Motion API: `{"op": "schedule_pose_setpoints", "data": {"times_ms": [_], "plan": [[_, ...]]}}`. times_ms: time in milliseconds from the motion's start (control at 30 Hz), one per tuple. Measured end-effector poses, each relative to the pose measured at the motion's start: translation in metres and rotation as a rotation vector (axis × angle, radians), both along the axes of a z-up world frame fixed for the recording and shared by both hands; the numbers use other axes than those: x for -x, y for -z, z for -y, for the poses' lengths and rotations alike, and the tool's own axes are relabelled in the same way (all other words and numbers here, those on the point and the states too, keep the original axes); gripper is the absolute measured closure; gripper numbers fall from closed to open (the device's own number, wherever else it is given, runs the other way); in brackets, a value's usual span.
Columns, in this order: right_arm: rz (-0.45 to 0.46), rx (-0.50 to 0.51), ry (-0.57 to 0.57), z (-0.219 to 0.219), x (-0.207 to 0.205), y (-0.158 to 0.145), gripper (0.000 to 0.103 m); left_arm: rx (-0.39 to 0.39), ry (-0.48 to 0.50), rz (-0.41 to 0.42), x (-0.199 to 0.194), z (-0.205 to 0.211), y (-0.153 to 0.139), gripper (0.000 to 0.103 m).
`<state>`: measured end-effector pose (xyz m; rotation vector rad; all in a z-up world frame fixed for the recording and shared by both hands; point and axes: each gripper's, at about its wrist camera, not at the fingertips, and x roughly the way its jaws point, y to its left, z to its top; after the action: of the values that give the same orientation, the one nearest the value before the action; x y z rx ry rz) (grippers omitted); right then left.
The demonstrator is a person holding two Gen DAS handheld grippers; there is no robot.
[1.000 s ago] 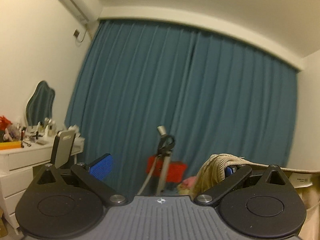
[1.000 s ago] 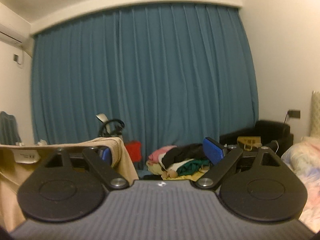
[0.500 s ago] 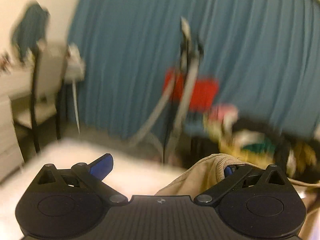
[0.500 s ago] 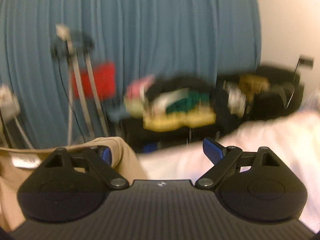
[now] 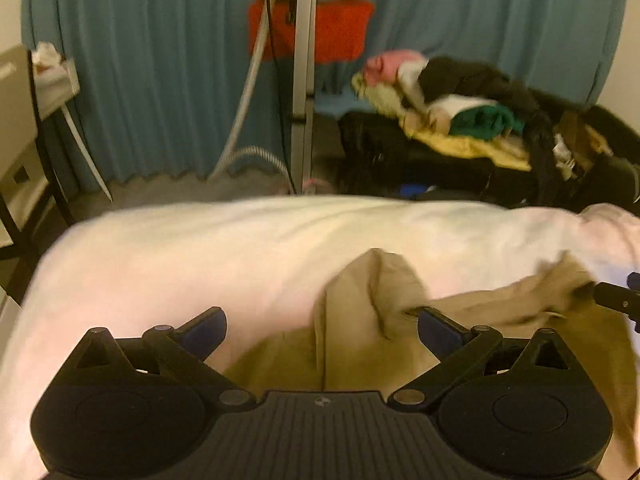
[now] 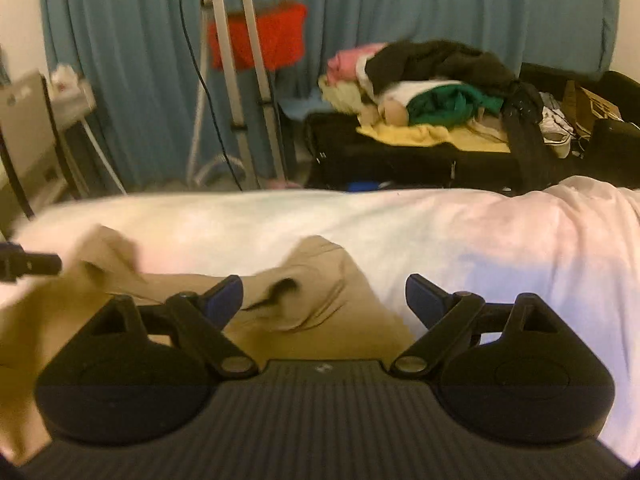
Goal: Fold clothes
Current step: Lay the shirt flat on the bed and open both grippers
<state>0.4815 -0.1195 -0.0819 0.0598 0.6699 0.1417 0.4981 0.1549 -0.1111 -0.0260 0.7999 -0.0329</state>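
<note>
tan garment (image 5: 372, 344) — between gripper (image 5: 320, 330) fingers

We can read no text, label, brand or number in either view; a small pale mark on each gripper body (image 5: 320, 401) is too tiny and blurred to make out.

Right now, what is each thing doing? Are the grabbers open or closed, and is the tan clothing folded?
Left gripper: open, holding nothing.
Right gripper: open, holding nothing.
Tan garment: crumpled on the bed, not folded.
White bed cover: spread under the garment.
Clothes pile: heaped, unfolded.
Blue curtain: drawn shut.
</note>
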Motion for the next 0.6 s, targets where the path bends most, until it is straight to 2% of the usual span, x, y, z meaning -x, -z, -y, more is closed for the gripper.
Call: {"op": "schedule_pose_setpoints", "data": {"times_ms": [67, 167, 367, 500, 600], "plan": [[0.042, -0.025, 0.008, -0.002, 0.037, -0.015, 0.014, 0.005, -0.011, 0.060, 0.046, 0.011, -0.027, 0.000], [0.105, -0.059, -0.007, 0.008, 0.091, -0.043, 0.013, 0.017, -0.037, 0.149, 0.108, 0.020, -0.050, 0.000], [0.196, -0.133, 0.013, 0.023, 0.216, -0.066, 0.014, 0.025, -0.067, 0.301, 0.284, 0.052, -0.103, 0.000], [0.265, -0.131, -0.001, 0.025, 0.285, -0.068, 0.014, 0.029, -0.070, 0.382, 0.369, 0.061, -0.107, 0.000], [0.317, -0.130, -0.010, 0.026, 0.336, -0.069, 0.013, 0.076, -0.077, 0.376, 0.411, 0.059, -0.103, 0.000]]}}
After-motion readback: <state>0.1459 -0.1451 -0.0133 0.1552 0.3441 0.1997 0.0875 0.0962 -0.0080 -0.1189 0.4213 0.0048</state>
